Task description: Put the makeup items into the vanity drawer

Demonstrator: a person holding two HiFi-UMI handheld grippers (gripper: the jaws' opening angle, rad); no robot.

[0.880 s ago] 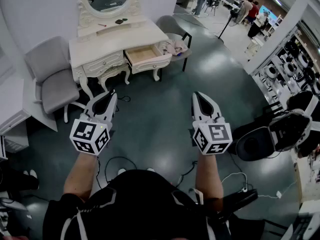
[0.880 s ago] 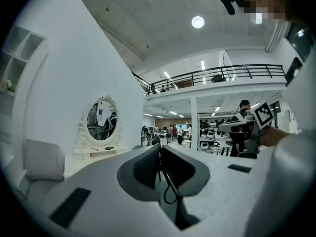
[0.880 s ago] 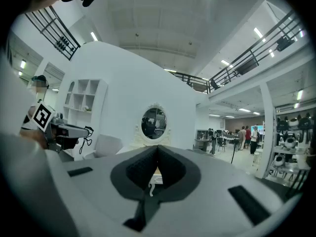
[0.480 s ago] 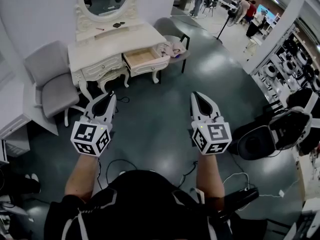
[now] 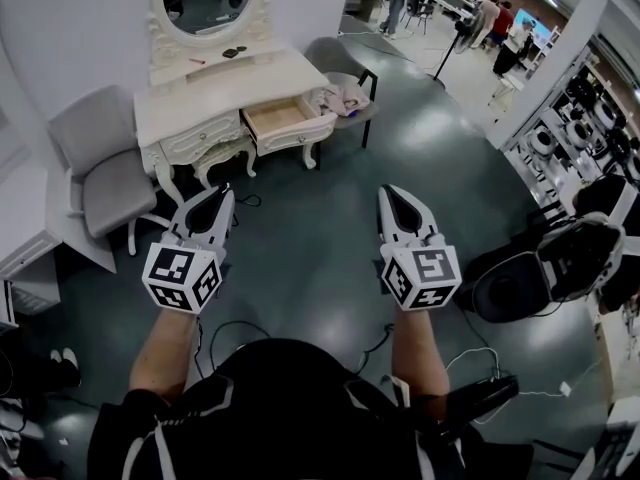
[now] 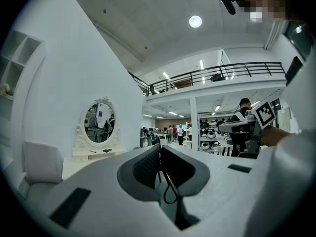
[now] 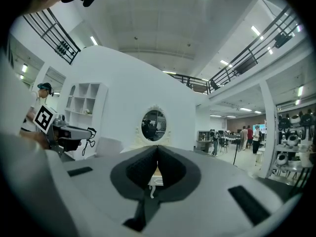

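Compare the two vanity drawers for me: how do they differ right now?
The right drawer is pulled out, its pale wooden inside showing; the left drawer is pushed in, only its front visible. The right drawer looks empty; the left drawer's contents are hidden. Both have white fronts on the same vanity.
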